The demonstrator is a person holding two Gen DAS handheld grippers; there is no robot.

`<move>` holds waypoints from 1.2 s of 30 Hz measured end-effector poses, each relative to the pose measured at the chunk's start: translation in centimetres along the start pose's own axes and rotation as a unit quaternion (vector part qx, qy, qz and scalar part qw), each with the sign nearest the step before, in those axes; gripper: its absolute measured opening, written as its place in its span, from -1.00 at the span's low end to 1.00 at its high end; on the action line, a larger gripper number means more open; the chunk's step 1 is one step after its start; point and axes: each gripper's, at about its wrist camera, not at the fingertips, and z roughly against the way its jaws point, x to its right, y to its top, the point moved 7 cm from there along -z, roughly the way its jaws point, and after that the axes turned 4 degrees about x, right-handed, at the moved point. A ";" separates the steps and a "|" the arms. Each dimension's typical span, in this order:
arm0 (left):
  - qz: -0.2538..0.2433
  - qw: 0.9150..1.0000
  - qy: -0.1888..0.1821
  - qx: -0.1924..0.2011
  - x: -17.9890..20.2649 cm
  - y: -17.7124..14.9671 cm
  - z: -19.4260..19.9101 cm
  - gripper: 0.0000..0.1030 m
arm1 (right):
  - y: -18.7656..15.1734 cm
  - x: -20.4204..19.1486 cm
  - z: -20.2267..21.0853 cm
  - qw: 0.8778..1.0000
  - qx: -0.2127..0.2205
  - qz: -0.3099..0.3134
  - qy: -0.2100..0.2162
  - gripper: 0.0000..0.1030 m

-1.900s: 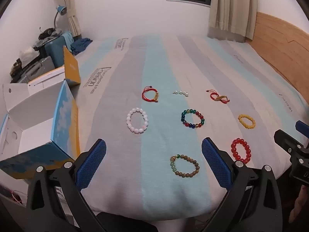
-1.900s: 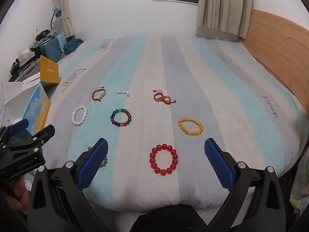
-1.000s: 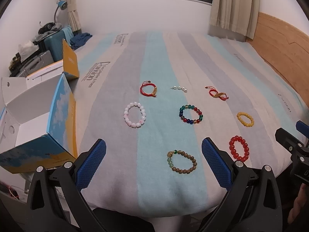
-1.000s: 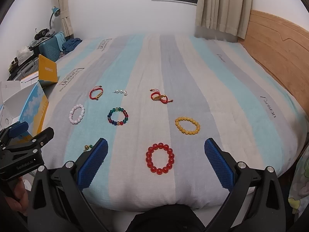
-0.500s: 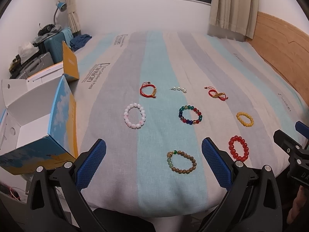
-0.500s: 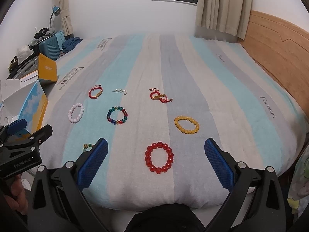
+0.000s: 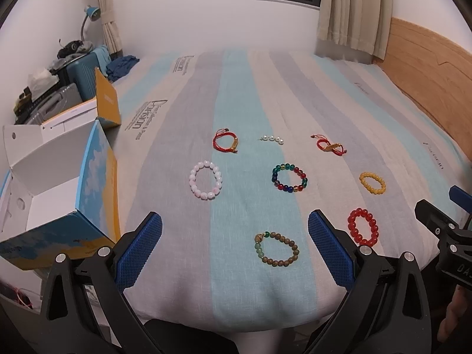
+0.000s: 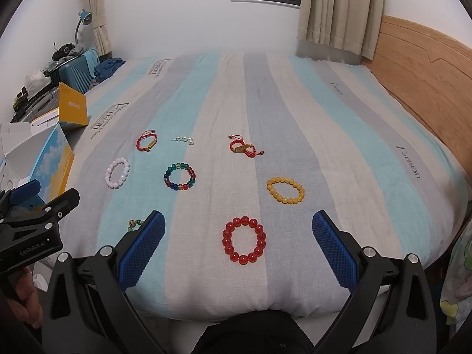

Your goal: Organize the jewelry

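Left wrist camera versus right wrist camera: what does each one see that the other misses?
Only the left wrist view shows the whole brown bead bracelet and the white inside of the open box; it also catches the right gripper at its edge. Only the right wrist view shows the left gripper at its edge and the hand holding it, with the brown bracelet mostly hidden behind a blue finger. Both share the striped bed, the red bead bracelet, the yellow bracelet, the multicoloured bracelet and the pink bracelet.
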 end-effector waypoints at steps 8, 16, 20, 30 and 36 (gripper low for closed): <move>-0.001 1.000 -0.001 0.000 0.1 0.0 0.0 0.89 | 0.0 0.2 0.1 1.000 -0.004 -0.013 0.002 0.86; 0.001 1.000 -0.003 -0.001 0.1 0.0 0.2 0.89 | 0.1 0.3 0.1 1.000 -0.003 -0.013 0.002 0.86; 0.001 1.000 -0.004 -0.001 0.1 0.0 0.2 0.89 | 0.1 0.3 0.1 1.000 -0.003 -0.012 0.002 0.86; 0.002 1.000 -0.005 -0.002 0.3 0.0 0.2 0.89 | 0.3 0.0 0.3 1.000 -0.003 -0.012 0.001 0.86; 0.002 1.000 -0.006 -0.003 0.4 -0.1 0.2 0.89 | 0.3 0.0 0.2 1.000 -0.003 -0.013 0.001 0.86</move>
